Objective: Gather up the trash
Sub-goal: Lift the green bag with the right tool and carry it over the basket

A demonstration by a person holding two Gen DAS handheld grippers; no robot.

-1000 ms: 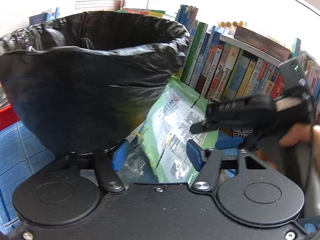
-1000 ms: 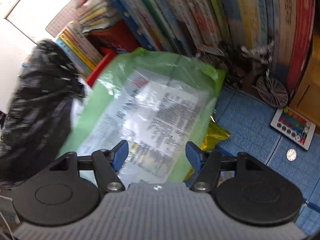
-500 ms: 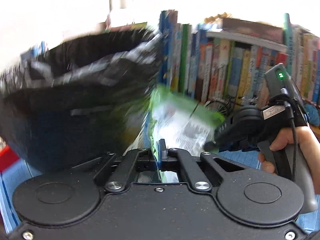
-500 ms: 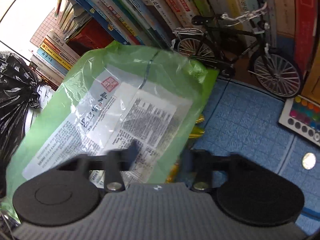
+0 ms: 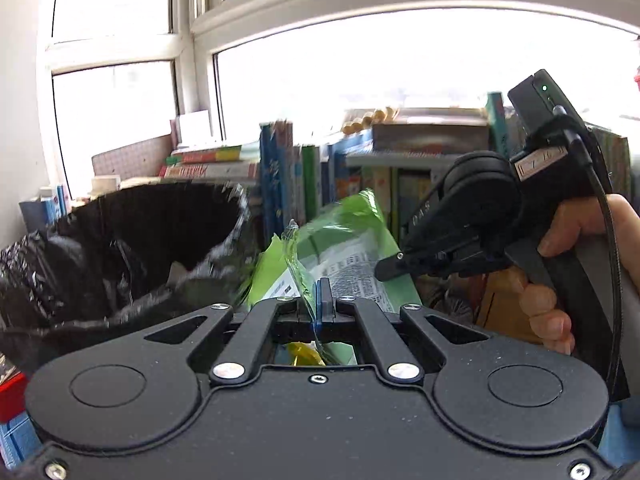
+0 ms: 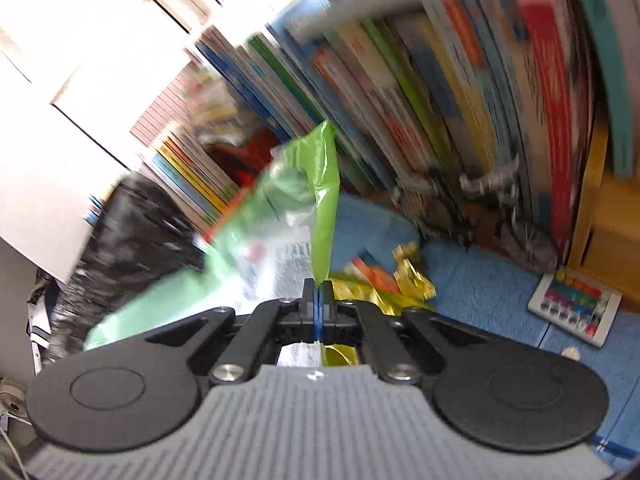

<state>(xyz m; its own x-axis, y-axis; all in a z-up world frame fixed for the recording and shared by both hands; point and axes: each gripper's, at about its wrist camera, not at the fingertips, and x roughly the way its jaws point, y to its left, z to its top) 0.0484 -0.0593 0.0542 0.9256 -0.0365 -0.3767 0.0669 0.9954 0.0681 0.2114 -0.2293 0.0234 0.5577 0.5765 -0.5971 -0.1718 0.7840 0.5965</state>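
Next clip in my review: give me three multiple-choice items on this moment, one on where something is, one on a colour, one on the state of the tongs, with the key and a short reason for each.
1. In the left wrist view, where is the trash bag relative to the wrapper?
A. to its left
B. to its right
C. underneath it

2. What colour is the wrapper being held?
A. red
B. green
C. white all over

3. How do the left tongs stand?
A. wide open
B. shut on the wrapper
C. shut on nothing

Key:
1 A: the black trash bag, mouth open, sits left of the wrapper.
2 B: its edges are green, with a printed label in the middle, as the right wrist view also shows.
3 B: the left tongs have their pads pressed together with the wrapper's edge between them; the right tongs pinch it likewise.
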